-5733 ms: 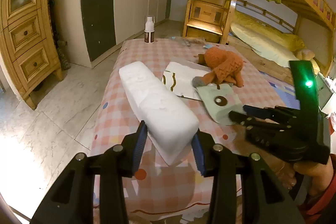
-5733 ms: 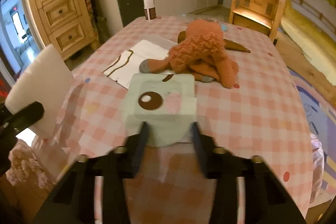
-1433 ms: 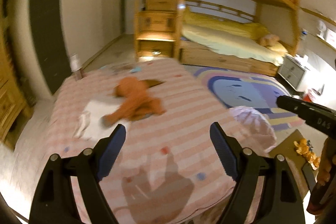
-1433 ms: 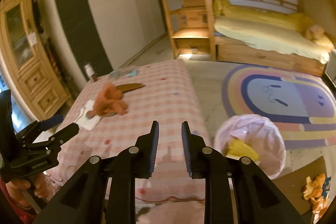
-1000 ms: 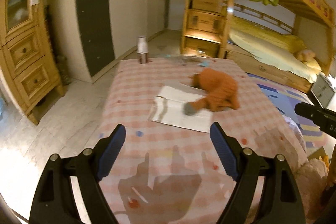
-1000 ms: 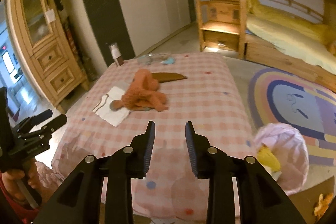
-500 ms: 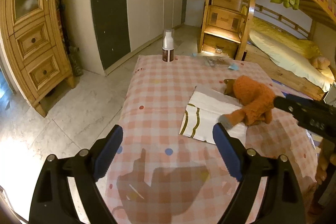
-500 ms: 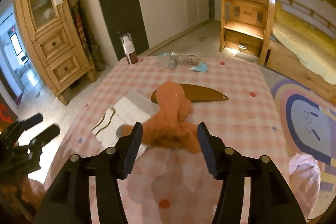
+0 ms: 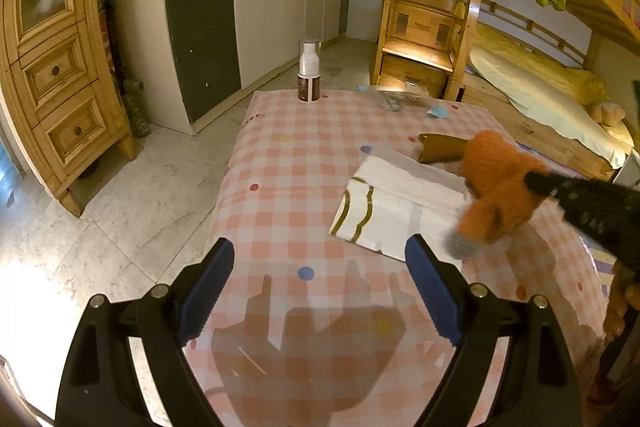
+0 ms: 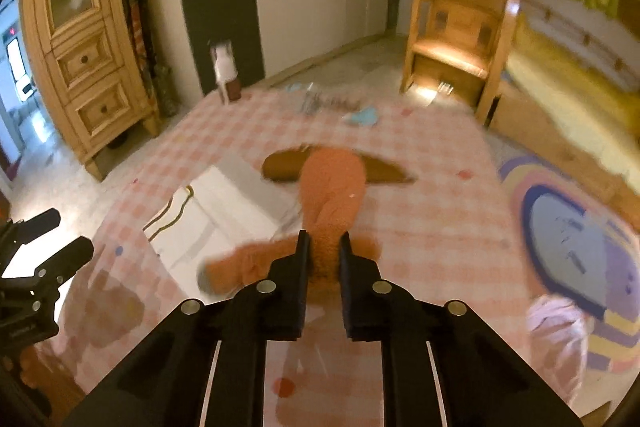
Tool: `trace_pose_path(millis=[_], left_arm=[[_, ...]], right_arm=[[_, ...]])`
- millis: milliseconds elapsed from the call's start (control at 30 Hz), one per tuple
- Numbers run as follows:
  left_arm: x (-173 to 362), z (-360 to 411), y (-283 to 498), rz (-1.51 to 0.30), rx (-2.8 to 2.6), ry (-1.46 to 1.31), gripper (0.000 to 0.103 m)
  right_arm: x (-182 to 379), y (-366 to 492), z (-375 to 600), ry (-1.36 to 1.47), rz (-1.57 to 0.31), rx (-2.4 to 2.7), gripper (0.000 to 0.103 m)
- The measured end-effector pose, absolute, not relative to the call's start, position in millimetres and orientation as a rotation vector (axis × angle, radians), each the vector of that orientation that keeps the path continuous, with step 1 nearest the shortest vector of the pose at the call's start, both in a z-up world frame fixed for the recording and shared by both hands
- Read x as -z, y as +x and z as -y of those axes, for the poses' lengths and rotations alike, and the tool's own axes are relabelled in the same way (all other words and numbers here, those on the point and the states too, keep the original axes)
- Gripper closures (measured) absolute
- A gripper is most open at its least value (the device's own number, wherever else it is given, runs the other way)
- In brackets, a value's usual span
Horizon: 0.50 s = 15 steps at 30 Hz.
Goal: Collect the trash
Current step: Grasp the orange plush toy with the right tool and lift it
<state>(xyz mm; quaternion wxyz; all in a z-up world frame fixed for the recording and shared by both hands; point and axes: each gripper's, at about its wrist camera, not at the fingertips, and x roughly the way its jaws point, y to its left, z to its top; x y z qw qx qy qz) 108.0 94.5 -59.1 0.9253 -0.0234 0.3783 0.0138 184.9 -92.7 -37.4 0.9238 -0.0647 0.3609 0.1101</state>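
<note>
Plush item, orange and fuzzy, lies mid-table on the pink checked cloth, partly over a white folded paper with gold lines and touching a brown flat piece behind it. Right gripper is closing, jaws already narrow, with the near end of the plush pinched between the pads. Left gripper hangs spread wide over bare cloth, nothing between its jaws.

Handling, as judged: soft, light, compressible — no breakage risk, but pile may slip and limbs will dangle. Best hold looks to be the thick body, not a thin leg. Paper beneath is thin and flat — likely needs an edge pinch.

Pink bag sits off the table's right side.
</note>
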Motion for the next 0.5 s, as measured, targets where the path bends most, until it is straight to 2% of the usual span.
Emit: trace_pose_path(millis=[167,300,500], left_arm=[[60,-95,108,-0.78,-0.029,-0.055,0.018],[62,-91,109,-0.792,-0.024,-0.043,0.018],[63,-85,104,-0.793,-0.017,-0.025,0.018]], right_arm=[[26,191,101,-0.133,-0.69,-0.198,0.089],[46,194,99,-0.102,-0.789,-0.26,0.089],[53,150,95,-0.085,-0.866,-0.348,0.089]])
